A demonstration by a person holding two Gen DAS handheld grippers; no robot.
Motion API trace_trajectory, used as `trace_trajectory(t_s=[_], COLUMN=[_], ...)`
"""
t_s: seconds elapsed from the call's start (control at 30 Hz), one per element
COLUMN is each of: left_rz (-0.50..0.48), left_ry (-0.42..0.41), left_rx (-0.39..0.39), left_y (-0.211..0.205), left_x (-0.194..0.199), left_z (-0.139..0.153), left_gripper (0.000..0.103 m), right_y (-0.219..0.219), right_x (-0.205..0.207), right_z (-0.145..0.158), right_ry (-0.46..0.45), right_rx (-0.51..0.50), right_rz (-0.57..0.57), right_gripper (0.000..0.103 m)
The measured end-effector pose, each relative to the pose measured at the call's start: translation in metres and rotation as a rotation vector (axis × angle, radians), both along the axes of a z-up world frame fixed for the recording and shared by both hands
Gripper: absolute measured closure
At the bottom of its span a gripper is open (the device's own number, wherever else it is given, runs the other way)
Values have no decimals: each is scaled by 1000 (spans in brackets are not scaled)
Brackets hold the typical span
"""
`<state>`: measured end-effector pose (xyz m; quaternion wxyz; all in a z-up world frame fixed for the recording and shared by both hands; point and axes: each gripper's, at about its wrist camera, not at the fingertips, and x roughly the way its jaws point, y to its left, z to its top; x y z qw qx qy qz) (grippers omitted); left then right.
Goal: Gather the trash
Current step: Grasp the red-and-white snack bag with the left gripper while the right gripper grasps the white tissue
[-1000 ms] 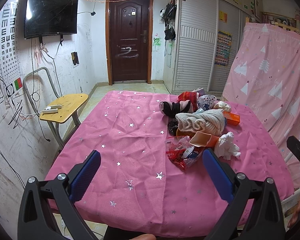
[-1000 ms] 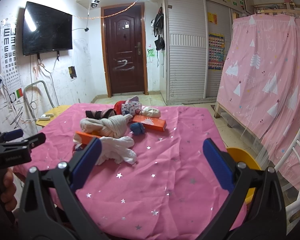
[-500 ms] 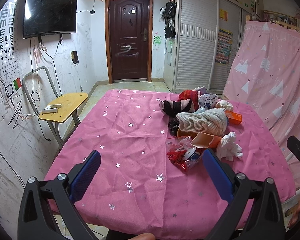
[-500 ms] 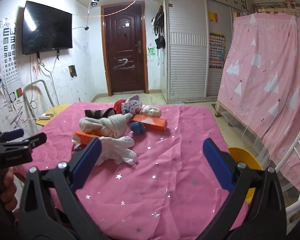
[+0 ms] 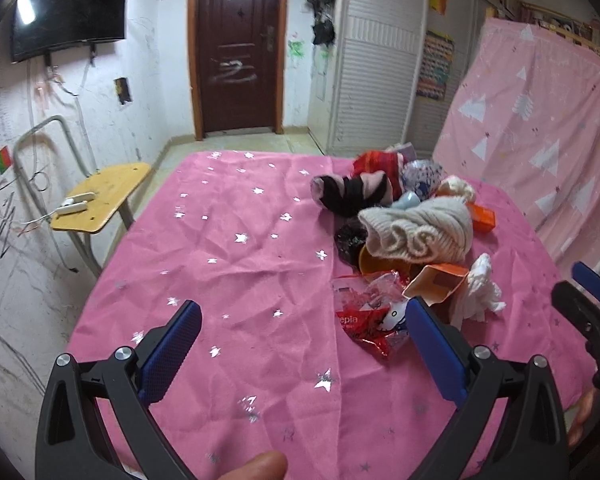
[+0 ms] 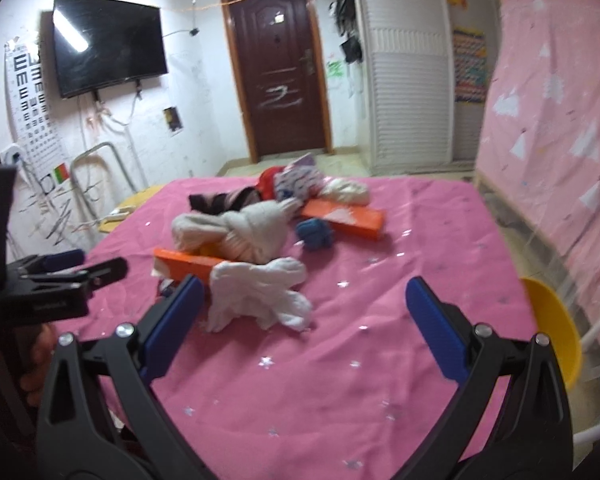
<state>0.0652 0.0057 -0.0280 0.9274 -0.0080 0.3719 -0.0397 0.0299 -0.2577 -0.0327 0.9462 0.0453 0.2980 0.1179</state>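
Observation:
A pile of clothes and trash lies on the pink starred tablecloth (image 5: 240, 264). A crumpled red and clear wrapper (image 5: 370, 316) lies at its near edge, just left of my left gripper's right finger. An open orange carton (image 5: 436, 284) and a white crumpled cloth (image 5: 480, 288) sit beside it. A cream knit hat (image 5: 420, 232) tops the pile. In the right wrist view the white cloth (image 6: 260, 292), orange carton (image 6: 184, 264), long orange box (image 6: 344, 218) and blue sock ball (image 6: 314, 234) show. My left gripper (image 5: 300, 340) and right gripper (image 6: 300, 320) are open and empty above the table.
A yellow bin (image 6: 556, 336) stands off the table's right side. A small wooden desk (image 5: 100, 196) stands left of the table. A pink curtain (image 5: 540, 128) hangs at the right. The door (image 5: 236, 52) and wardrobe are at the back.
Both grippers have moved forward and lower toward the table. The pile looks larger and nearer. Both stay open.

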Motion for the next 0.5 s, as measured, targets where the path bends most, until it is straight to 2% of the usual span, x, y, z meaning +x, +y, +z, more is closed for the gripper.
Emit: trace_trajectory(t_s=[0.17,0.3,0.37,0.5], left_rz=[-123,-215,-246,-312], left_ry=[35,49,50,90], left_rx=[12,29,61,64], left_y=[-12,-22,-28,-38], left_x=[14,21,24,37], left_z=[-12,-16,-18,-28], left_gripper=[9,10,13,31], right_y=[7,17,24,31], right_x=[22,34,38,48], right_z=[-12,-16,-17,-23], right_ry=[89,134,150,186], right_rx=[63,66,62,30], right_rz=[85,139,163,171], right_gripper=[6,6,6,6])
